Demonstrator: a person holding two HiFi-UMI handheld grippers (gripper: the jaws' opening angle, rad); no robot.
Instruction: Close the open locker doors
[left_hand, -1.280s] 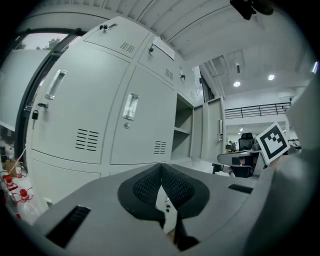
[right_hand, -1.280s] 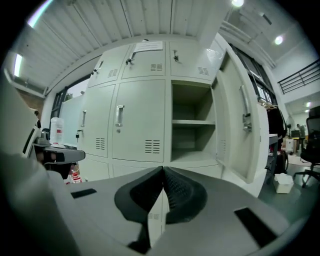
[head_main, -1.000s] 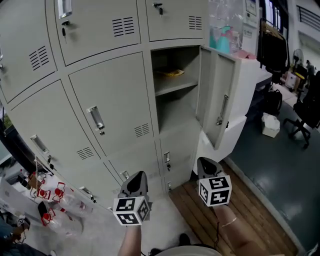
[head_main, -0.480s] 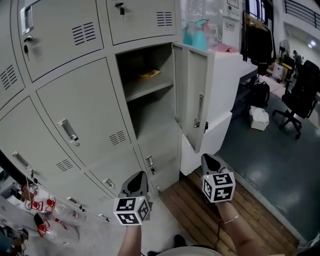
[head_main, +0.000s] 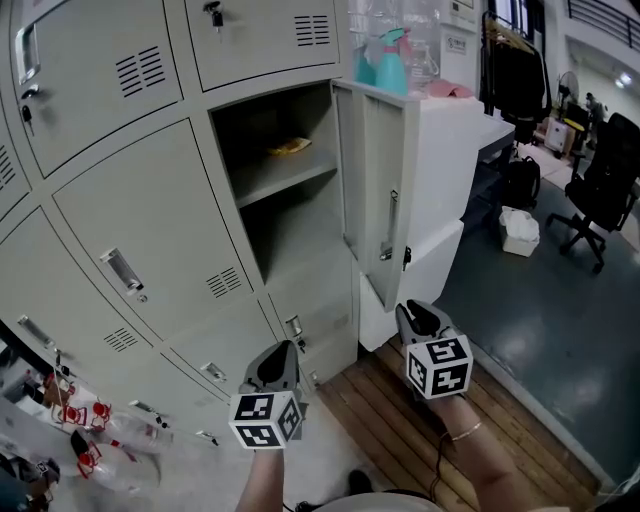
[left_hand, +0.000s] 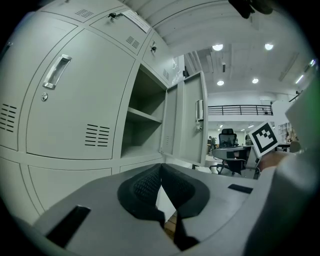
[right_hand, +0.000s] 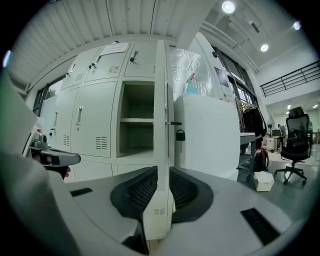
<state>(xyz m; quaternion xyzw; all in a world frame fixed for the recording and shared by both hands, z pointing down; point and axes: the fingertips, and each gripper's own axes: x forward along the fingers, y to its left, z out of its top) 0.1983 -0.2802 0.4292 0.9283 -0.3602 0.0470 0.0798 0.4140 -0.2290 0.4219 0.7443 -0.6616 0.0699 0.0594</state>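
The upper compartment of the grey steel locker bank is left open. Its mouth is crossed only by a grey inner shelf, on which a small yellow item is laid. The grey metal locker door is swung outward, and only a narrow gap is left between it and the tall white cabinet just beside it. Free room is offered above the brown slatted wooden floor. The lower left is crowded by clear plastic items with red markings.

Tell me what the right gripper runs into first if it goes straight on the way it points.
Most likely the open locker door: the right gripper, jaws opening with nothing gripped, points at its free edge, seen edge-on dead ahead. The door stands some way off; depth is hard to judge.
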